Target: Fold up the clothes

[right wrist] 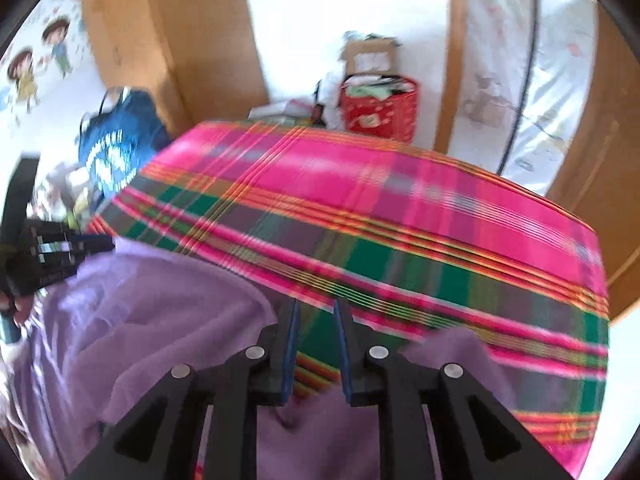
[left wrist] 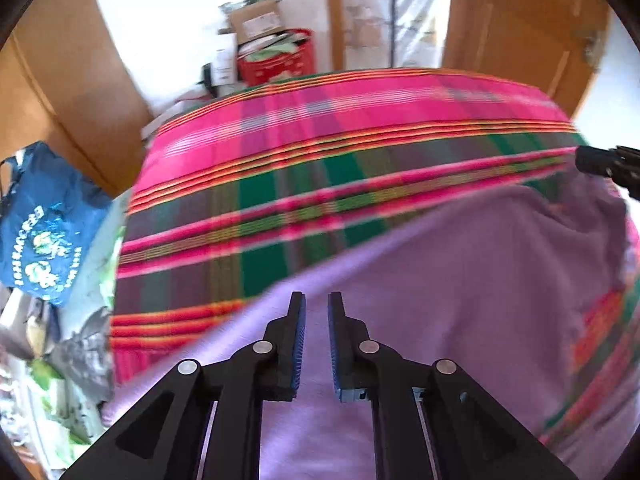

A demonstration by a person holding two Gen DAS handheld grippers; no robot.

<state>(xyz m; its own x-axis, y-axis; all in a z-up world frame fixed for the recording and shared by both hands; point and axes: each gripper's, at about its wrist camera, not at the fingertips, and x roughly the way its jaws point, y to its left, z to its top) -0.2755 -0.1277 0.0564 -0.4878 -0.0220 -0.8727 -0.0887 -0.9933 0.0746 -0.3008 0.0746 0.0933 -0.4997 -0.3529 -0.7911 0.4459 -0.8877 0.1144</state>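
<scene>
Purple garment [left wrist: 460, 280] spread on a pink-and-green plaid cloth [left wrist: 320, 152] covering the table; left gripper [left wrist: 317, 300] above the garment, jaws parted, nothing between them; right gripper [right wrist: 316, 308] over the garment's edge, jaws likewise spread and empty; both views motion-blurred.

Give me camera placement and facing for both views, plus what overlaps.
Left wrist: sits on the left gripper, looks forward over the purple garment and the plaid cloth; the right gripper shows at the right edge.
Right wrist: sits on the right gripper, faces the same cloth's far edge; the left gripper and a hand show at left.
Shared: garment, cloth, red basket, blue bag.
</scene>
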